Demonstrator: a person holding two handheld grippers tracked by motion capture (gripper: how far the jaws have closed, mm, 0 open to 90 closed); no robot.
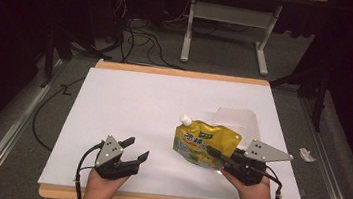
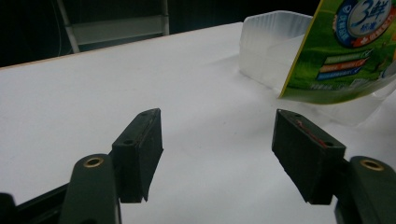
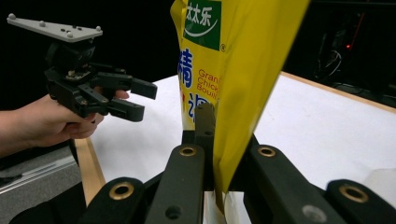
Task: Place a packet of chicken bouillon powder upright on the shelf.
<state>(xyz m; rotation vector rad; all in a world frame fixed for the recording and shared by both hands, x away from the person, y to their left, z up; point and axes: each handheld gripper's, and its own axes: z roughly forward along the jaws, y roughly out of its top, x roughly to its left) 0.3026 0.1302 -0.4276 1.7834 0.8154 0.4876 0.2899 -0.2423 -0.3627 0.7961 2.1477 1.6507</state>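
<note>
At the lower right of the high view the right gripper [image 1: 222, 157] has its jaws clamped on the yellow pouch's [image 1: 204, 143] bottom edge, spout up-left, while the left gripper [image 1: 131, 148], jaws apart and empty, waits at lower left, the pouch lying to its right.

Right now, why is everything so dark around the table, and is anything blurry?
In the high view, light falls on the white table while the room behind stays dim. In the left gripper view, the left gripper looks sharp but the clear tub is soft and washed out. In the right gripper view, the yellow pouch, pinched in the right gripper, is close and a little blurred.
</note>
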